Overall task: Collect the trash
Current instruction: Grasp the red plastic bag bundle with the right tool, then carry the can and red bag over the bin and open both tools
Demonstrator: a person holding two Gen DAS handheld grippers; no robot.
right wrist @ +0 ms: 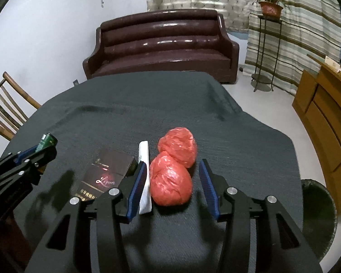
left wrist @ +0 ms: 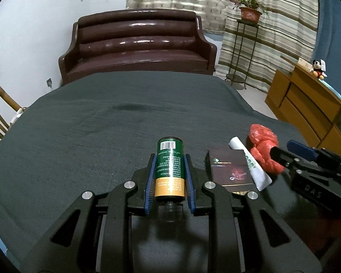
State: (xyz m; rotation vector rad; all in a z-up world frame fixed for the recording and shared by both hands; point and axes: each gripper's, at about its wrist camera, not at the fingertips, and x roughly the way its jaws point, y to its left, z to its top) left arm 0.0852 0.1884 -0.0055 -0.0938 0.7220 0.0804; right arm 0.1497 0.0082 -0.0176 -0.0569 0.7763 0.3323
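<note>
Red bag wad (right wrist: 170,182) sits between the open right claw (right wrist: 174,170) — unpinched.

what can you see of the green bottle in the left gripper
The green bottle is a small cylinder with a glossy green label, white print, a barcode near its base and an orange band toward its black ribbed cap. It lies along the left gripper, cap toward the camera, base forward, clamped between the blue pads above the dark tablecloth.
</note>
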